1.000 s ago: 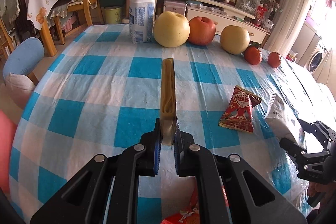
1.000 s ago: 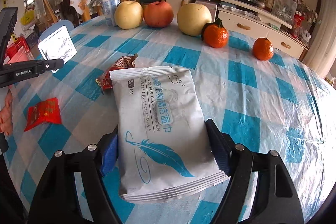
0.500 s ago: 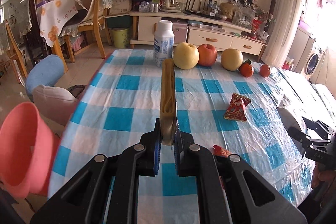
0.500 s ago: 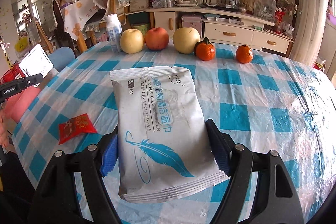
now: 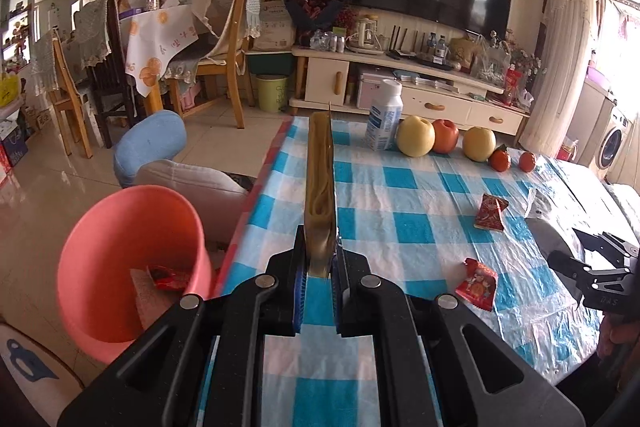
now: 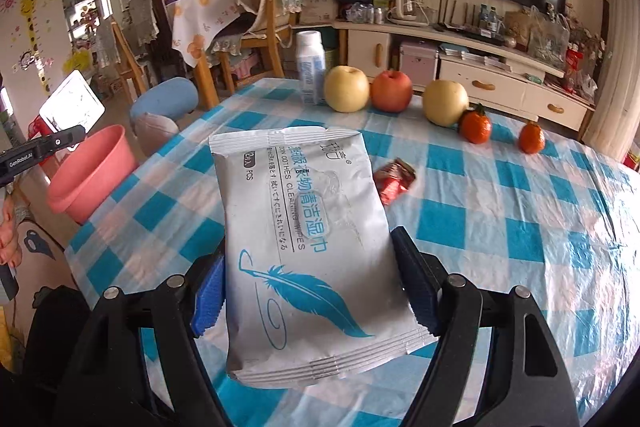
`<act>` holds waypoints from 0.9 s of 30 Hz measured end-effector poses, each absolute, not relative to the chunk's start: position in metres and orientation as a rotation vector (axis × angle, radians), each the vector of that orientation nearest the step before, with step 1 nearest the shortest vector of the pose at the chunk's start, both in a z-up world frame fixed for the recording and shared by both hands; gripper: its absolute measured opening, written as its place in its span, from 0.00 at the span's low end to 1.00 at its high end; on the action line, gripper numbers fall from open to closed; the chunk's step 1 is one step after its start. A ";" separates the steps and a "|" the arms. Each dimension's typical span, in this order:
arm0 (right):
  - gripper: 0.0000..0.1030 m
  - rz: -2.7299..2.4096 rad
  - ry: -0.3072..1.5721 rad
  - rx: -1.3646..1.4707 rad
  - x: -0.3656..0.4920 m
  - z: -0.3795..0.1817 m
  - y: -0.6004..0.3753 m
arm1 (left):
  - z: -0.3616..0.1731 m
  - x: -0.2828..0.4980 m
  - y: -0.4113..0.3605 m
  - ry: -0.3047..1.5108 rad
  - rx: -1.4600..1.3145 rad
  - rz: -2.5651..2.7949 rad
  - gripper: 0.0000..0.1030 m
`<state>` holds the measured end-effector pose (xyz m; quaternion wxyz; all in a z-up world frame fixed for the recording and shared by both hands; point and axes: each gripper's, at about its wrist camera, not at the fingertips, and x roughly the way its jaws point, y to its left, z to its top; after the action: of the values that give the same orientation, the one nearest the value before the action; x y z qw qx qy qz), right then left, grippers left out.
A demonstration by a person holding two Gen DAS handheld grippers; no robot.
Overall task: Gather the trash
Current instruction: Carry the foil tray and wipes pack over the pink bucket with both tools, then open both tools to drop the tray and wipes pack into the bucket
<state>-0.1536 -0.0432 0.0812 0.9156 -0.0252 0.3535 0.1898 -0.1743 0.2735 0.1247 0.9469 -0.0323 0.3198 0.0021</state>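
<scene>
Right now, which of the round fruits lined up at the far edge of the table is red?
The red apple, second in the row after the milk bottle, between two yellow pears; the two small ones are orange.

Bucket (image 5: 132,259) is parked on the floor just off the table's (image 5: 420,235) left edge, with wrappers dropped inside. Along the far edge a bottle (image 5: 385,121), three apples or pears and two tangerines are lined up. Two snack wrappers (image 5: 478,283) are left nearer the middle-right.
</scene>
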 end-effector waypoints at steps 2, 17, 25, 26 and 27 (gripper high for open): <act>0.74 0.429 0.712 -0.067 -0.156 0.091 -0.021 | 0.127 -0.183 0.291 0.640 -0.063 0.036 0.11; 0.74 0.756 0.593 -0.258 -0.159 0.145 0.185 | 0.109 -0.218 0.417 0.650 -0.134 0.212 0.11; 0.74 0.855 0.609 -0.334 -0.138 0.135 0.280 | 0.090 -0.203 0.453 0.684 -0.181 0.240 0.11; 0.74 0.861 0.612 -0.339 -0.134 0.132 0.290 | 0.087 -0.199 0.455 0.688 -0.185 0.240 0.11; 0.74 0.864 0.615 -0.341 -0.131 0.130 0.298 | 0.083 -0.195 0.460 0.694 -0.197 0.238 0.11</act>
<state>-0.1306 0.2983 0.1296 0.8487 -0.1619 0.2919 0.4102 -0.1949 0.4600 0.0833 0.9287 -0.0960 0.3388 0.1161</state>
